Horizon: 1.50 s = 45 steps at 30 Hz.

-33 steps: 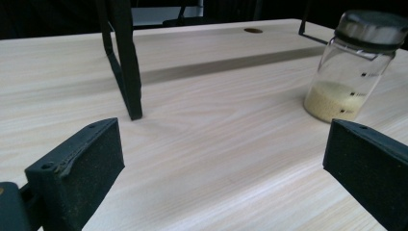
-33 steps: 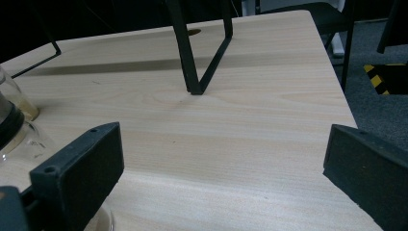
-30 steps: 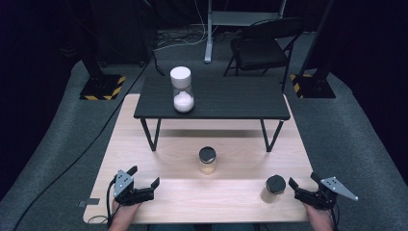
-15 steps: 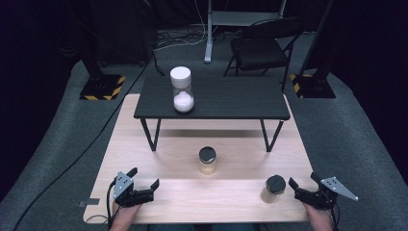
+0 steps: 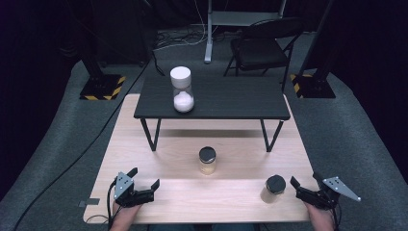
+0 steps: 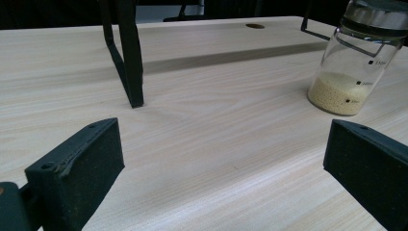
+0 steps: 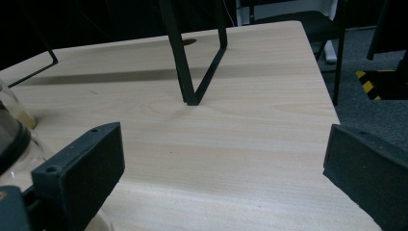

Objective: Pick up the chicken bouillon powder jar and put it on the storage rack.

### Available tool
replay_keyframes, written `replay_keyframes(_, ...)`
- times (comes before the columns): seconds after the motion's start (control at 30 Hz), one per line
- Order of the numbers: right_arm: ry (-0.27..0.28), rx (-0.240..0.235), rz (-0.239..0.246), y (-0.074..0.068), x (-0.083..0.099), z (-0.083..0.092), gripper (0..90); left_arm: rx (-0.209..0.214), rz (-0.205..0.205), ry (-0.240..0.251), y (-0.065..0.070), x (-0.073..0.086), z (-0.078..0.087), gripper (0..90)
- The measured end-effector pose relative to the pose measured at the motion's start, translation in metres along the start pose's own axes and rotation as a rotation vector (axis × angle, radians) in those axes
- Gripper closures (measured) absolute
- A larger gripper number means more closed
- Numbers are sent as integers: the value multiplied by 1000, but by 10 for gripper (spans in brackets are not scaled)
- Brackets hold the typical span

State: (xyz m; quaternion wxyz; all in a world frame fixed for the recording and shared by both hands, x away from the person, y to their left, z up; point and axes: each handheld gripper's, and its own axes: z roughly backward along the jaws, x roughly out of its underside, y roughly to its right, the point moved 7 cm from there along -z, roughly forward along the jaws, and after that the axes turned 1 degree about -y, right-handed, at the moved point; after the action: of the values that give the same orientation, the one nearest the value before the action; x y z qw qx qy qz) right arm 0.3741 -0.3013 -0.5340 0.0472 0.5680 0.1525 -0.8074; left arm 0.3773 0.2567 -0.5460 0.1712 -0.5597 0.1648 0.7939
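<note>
Two black-lidded glass jars stand on the light wooden table (image 5: 231,207). One jar (image 5: 207,160) with yellowish grains is in the middle, also at the right of the left gripper view (image 6: 353,67). The other jar (image 5: 274,188) stands near the front right, its edge at the left of the right gripper view (image 7: 12,139). A taller white-lidded jar (image 5: 182,89) with white powder stands on a small black table (image 5: 231,98). My left gripper (image 5: 143,185) rests open at the front left. My right gripper (image 5: 304,184) is open just right of the front jar, apart from it.
The black table's thin legs (image 6: 126,57) (image 7: 195,57) stand on the wooden top between the grippers and the back. A folding chair (image 5: 262,45) and hazard-striped stands (image 5: 101,86) sit on the grey floor behind. The wooden table's right edge (image 7: 332,110) is near my right gripper.
</note>
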Motion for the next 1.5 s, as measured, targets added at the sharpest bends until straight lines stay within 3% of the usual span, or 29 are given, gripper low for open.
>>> replay_keyframes(0.37,49,7,-16,-14,-29,17,2,3,-1,-2,0,0,0,0)
replay_keyframes(0.67,91,-49,-3,-37,-50,30,1,2,2,-2,0,0,-1,0)
replay_keyframes(1.07,92,-143,88,-107,-78,34,0,6,4,0,0,0,-1,0)
replay_keyframes(1.23,68,-145,126,-131,-78,27,3,7,-3,1,0,0,-1,0)
replay_keyframes(1.5,49,-185,155,-167,-74,17,3,11,-6,3,1,0,0,0)
